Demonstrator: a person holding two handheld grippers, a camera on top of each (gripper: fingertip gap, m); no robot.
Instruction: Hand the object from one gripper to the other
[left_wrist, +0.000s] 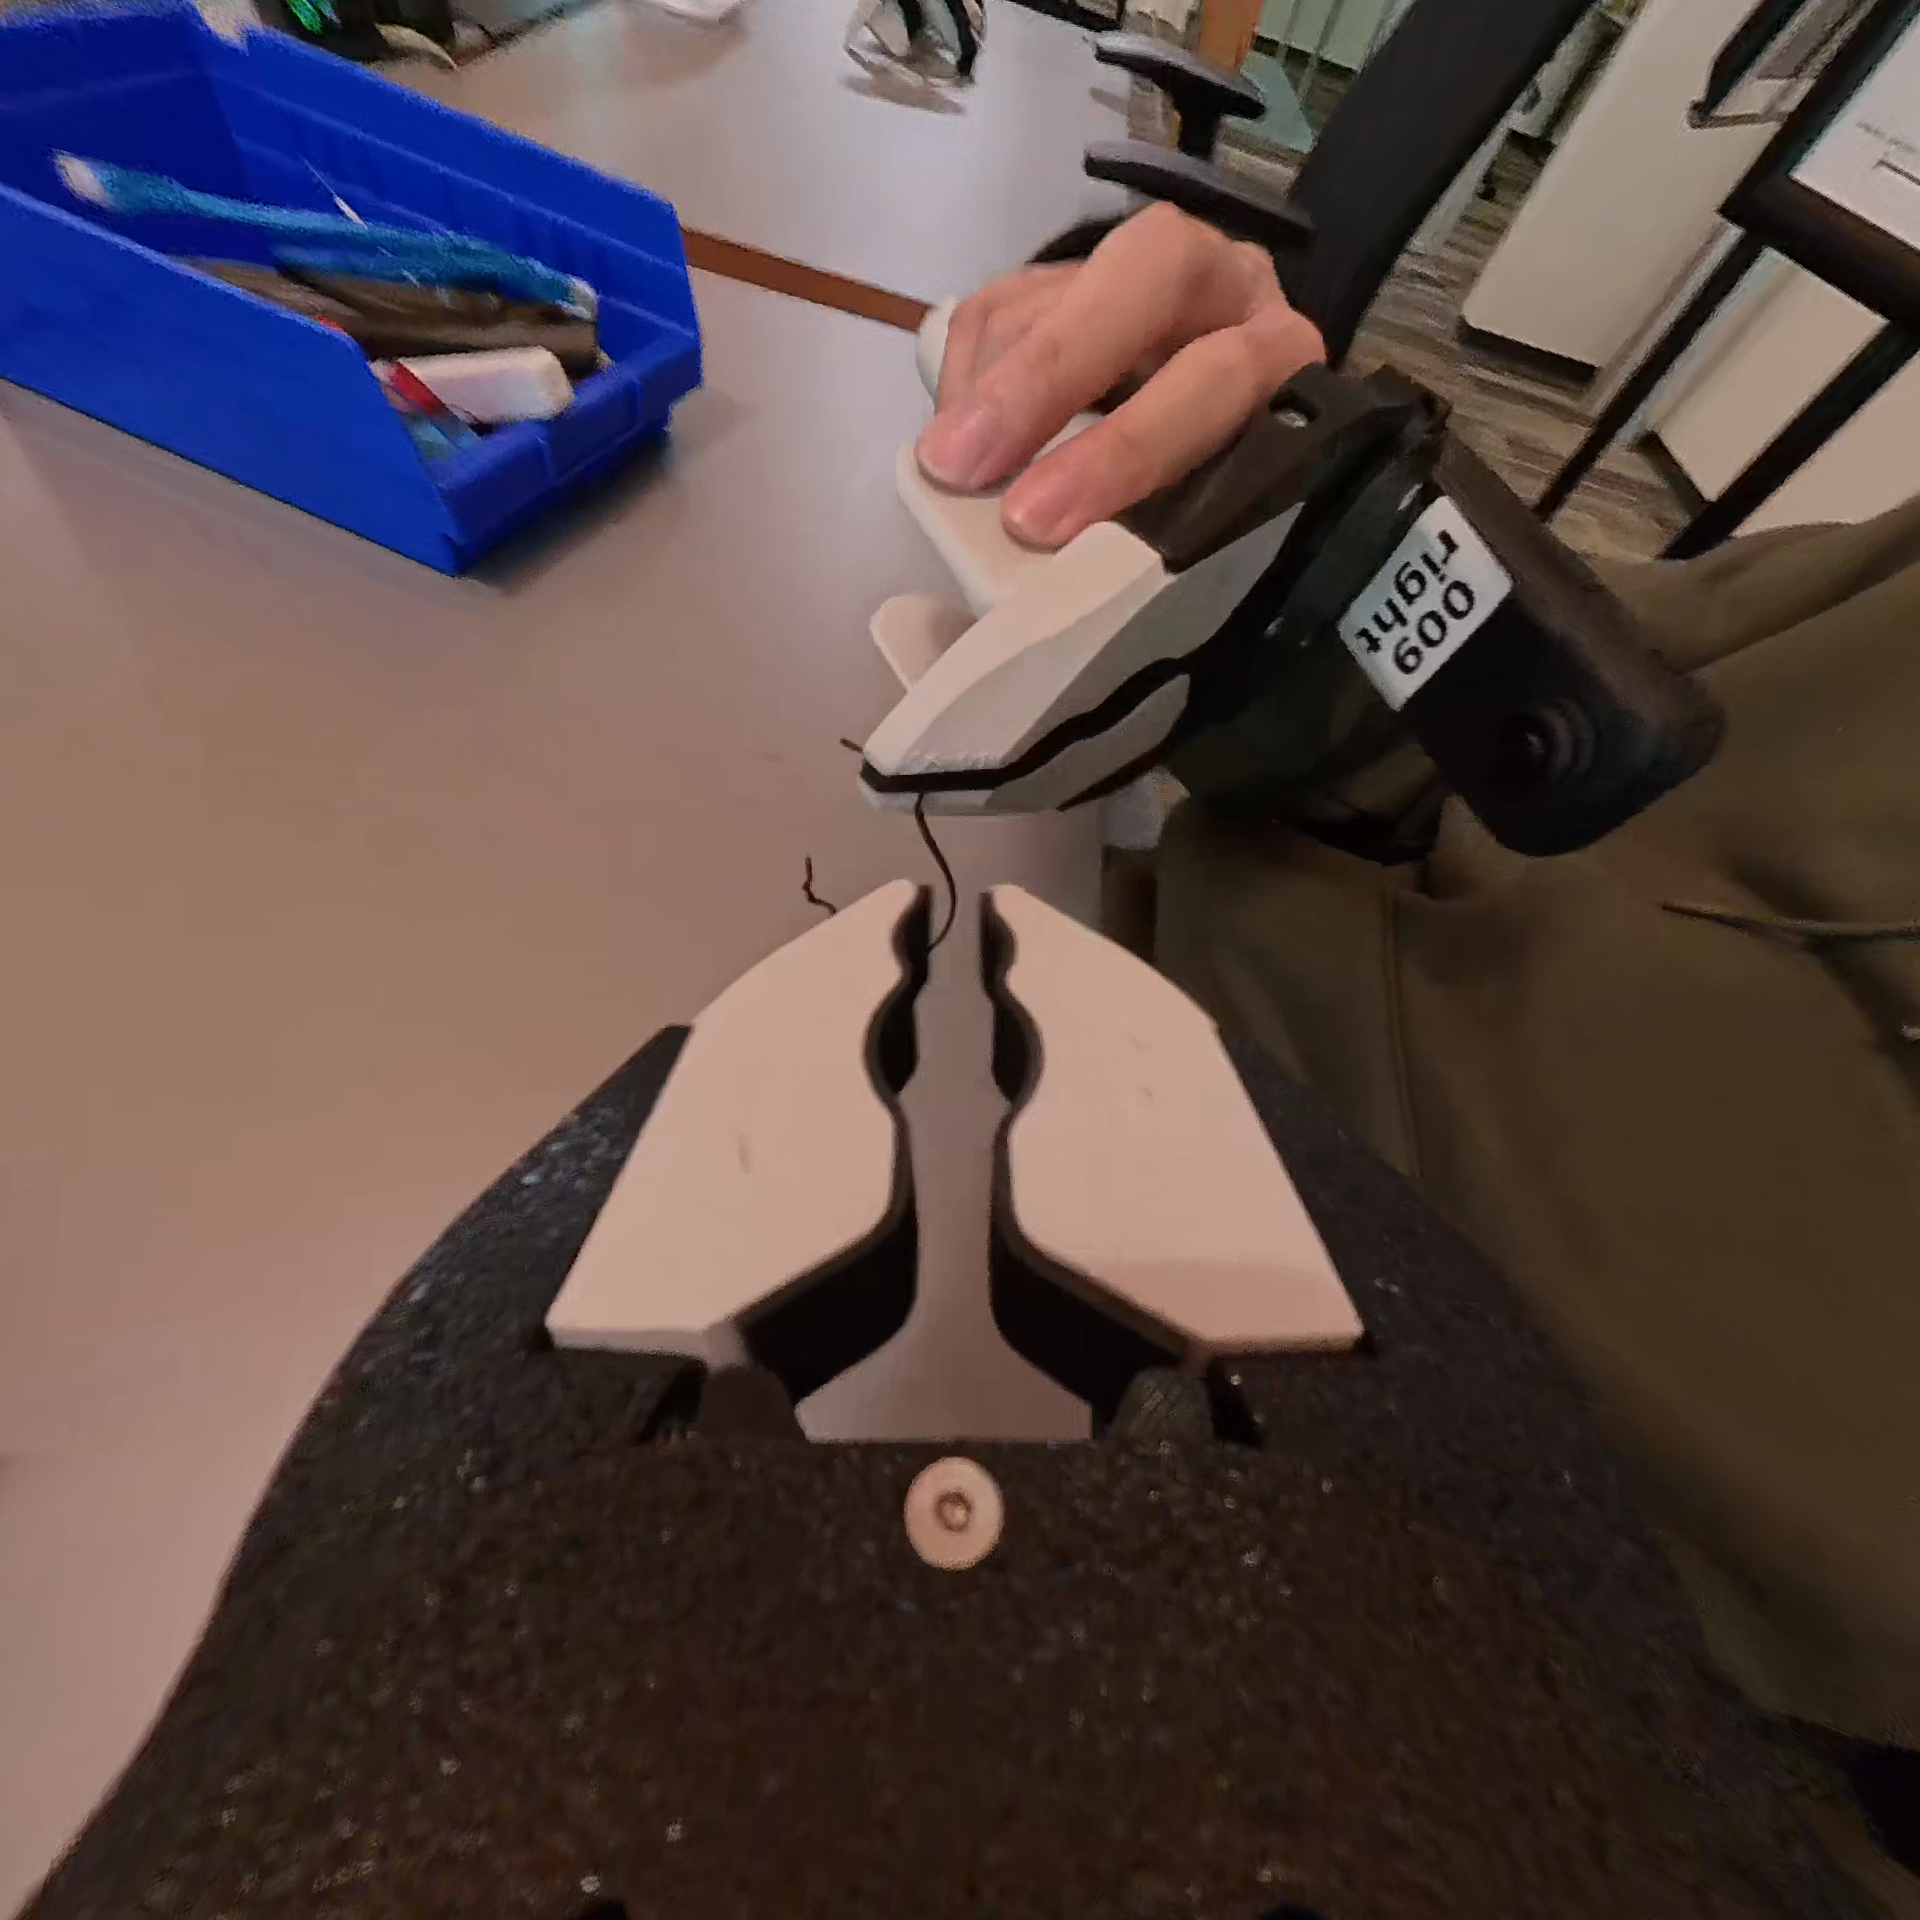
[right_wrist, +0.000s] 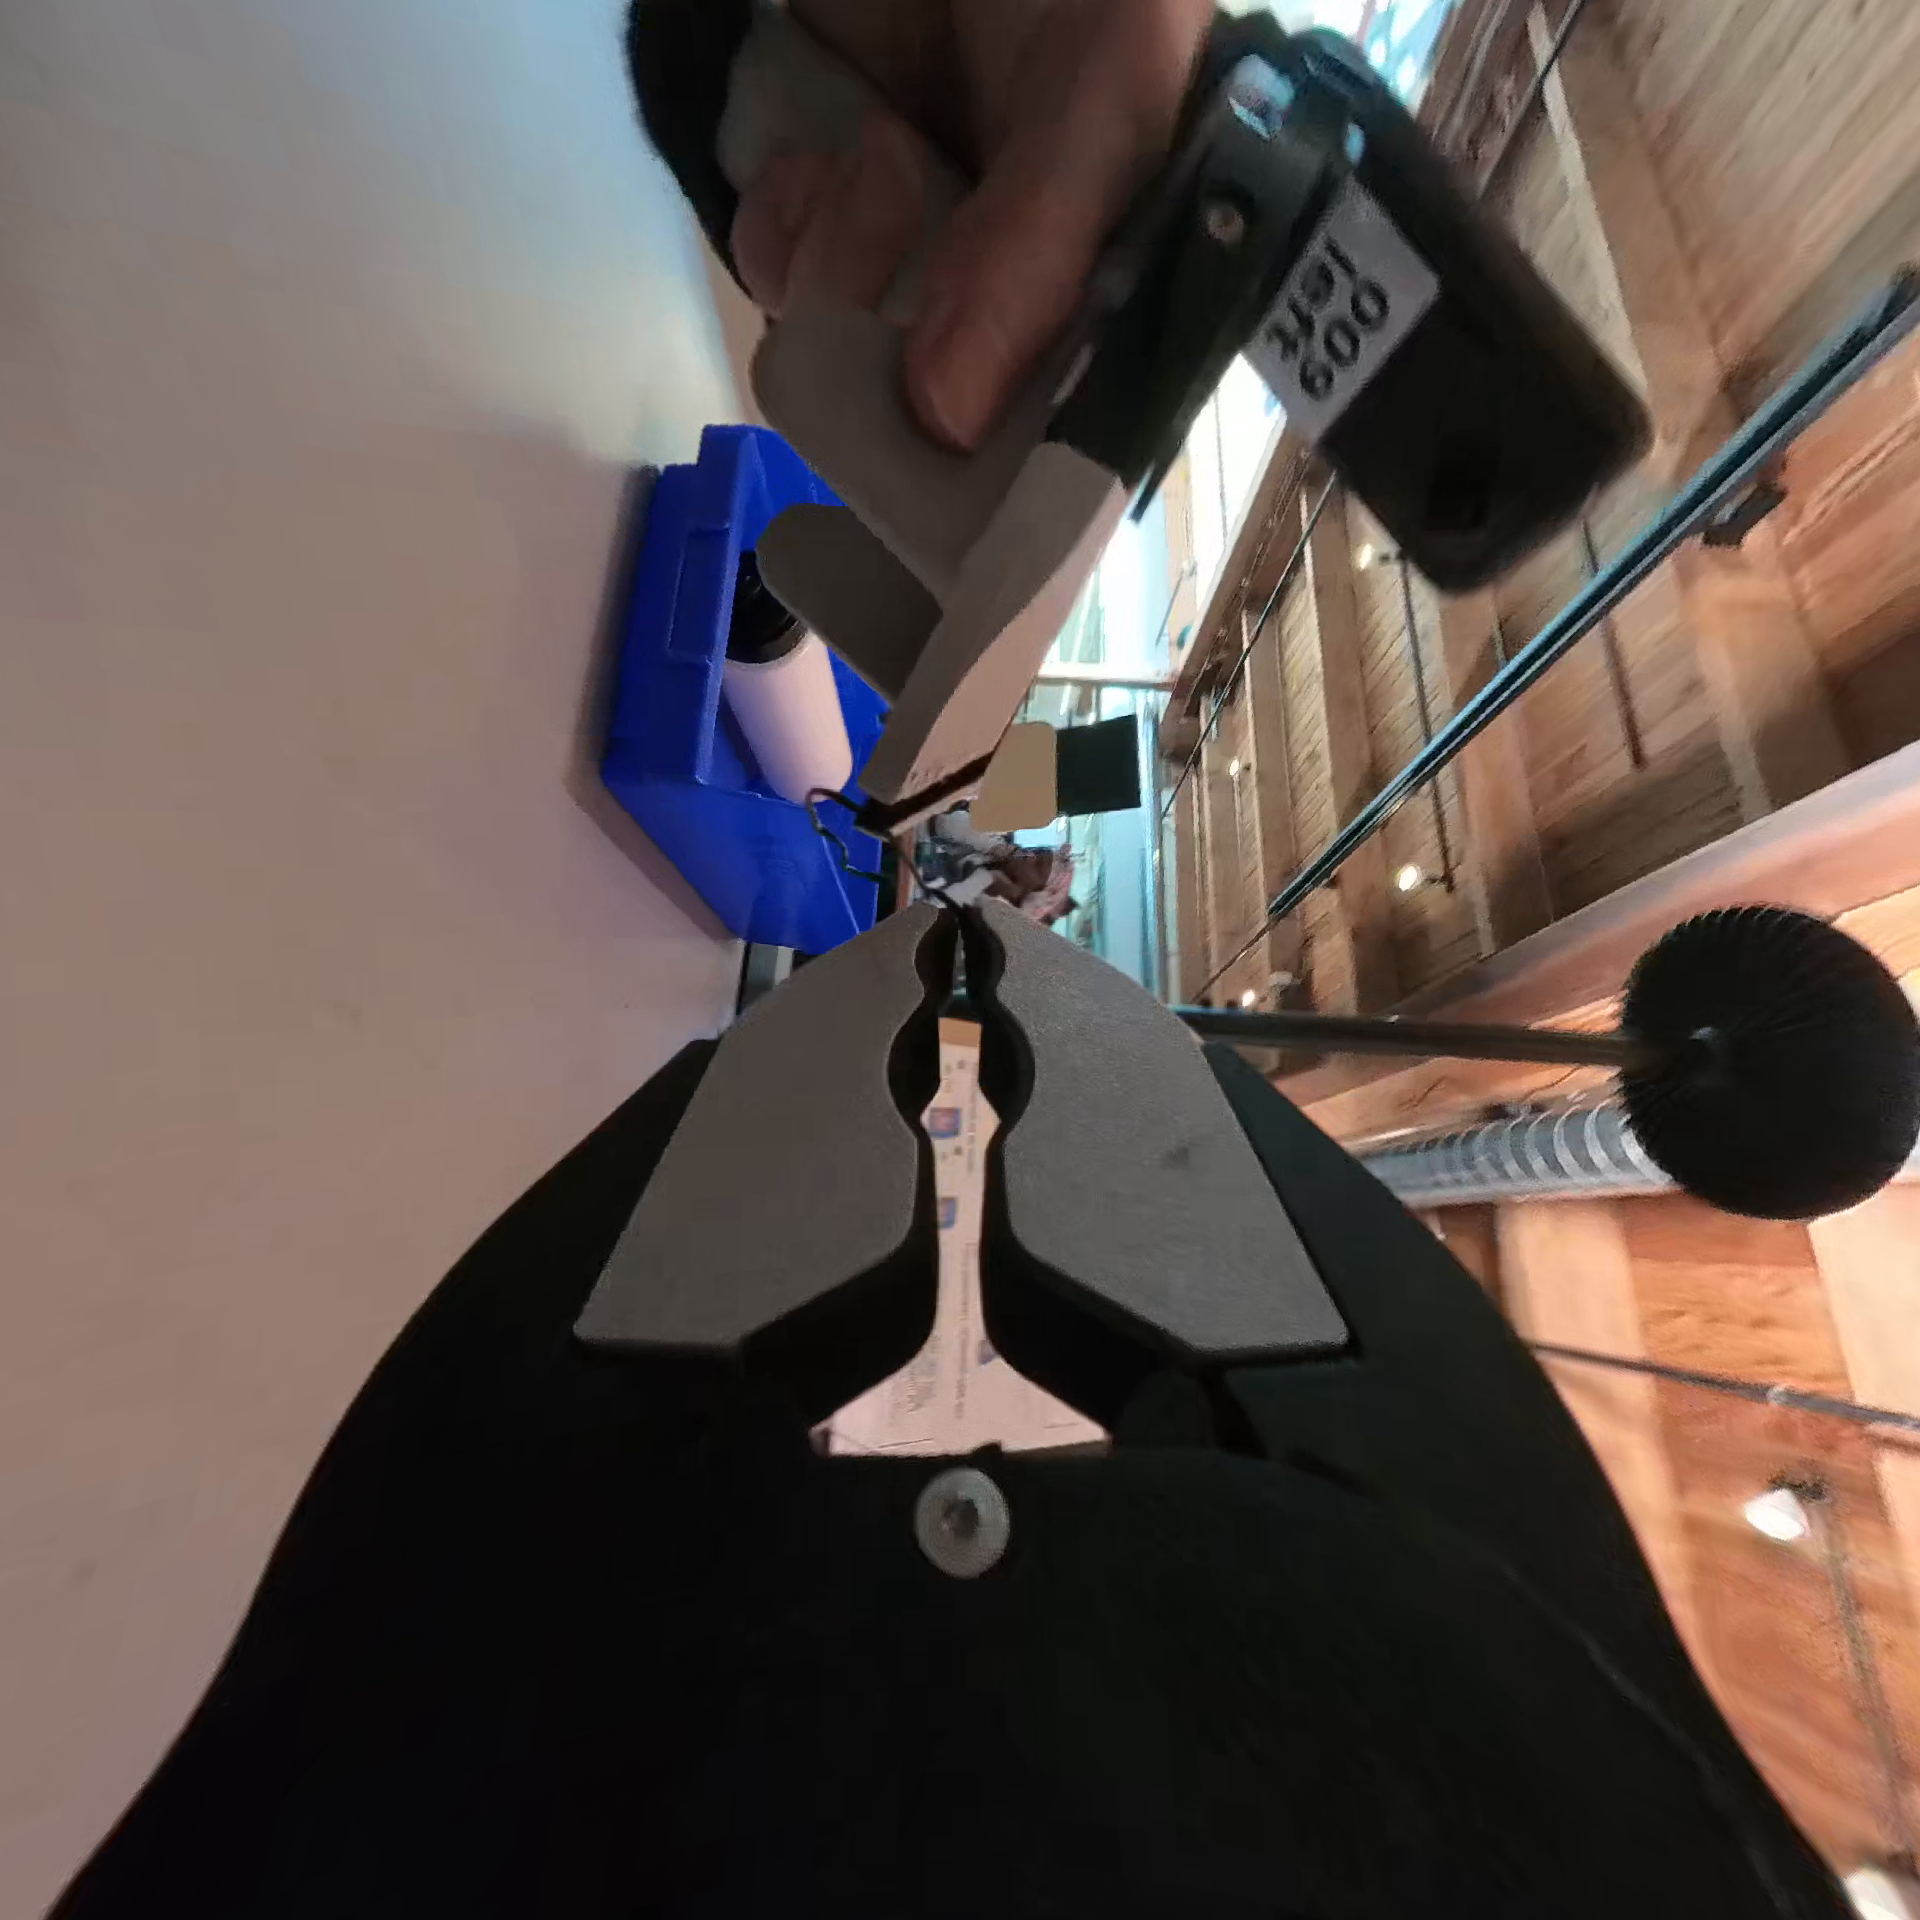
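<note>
Presently, the thin black wire (left_wrist: 932, 847) is pinched at its upper part by the right claw (left_wrist: 883, 779), whose white fingers are clenched on it. The strand hangs above the worktop (left_wrist: 312, 831), just in front of the person's olive sleeve. Its lower stretch is threaded into the narrow gap of the left claw (left_wrist: 954, 904), which is released, its tips parted and, as far as can be told, not yet pressing the wire. The step in hand is judged to be the taking grip. The left claw should be closed squarely on the strand near its tips, and the right claw eased apart only once that hold is felt to be firm, because so fine a wire could slip out unnoticed. The wire's long axis is seen to run from the far right claw towards the near left claw, gently curved. A kinked spare end is bent away to the left. A blue bin (left_wrist: 312, 395) stands well apart at far left.
</note>
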